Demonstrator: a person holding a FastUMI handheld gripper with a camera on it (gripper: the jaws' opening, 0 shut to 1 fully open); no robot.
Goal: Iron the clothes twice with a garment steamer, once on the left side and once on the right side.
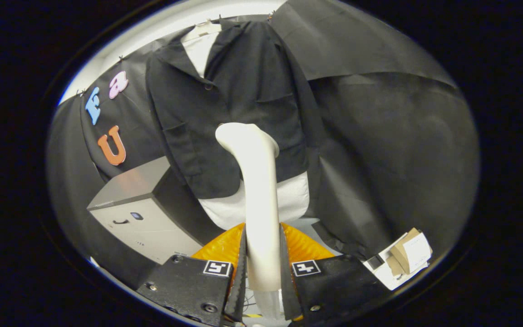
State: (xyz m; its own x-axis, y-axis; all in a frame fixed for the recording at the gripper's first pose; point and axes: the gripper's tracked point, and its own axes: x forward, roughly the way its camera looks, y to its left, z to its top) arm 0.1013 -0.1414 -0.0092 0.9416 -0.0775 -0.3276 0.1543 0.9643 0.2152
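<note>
Before the dark jacket [234,113], the jaws clamp the white steamer [257,200] handle.

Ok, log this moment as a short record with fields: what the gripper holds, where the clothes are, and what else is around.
gripper: gripper, both fingers pressed on the handle of the garment steamer
steamer head: raised, in front of the lower middle of the jacket; contact cannot be told
garment: dark jacket hanging upright over a white shirt, beyond the fingers
left of the jacket: grey cabinet
right of the fingers: small cardboard box
backdrop: black cloth wall
</note>
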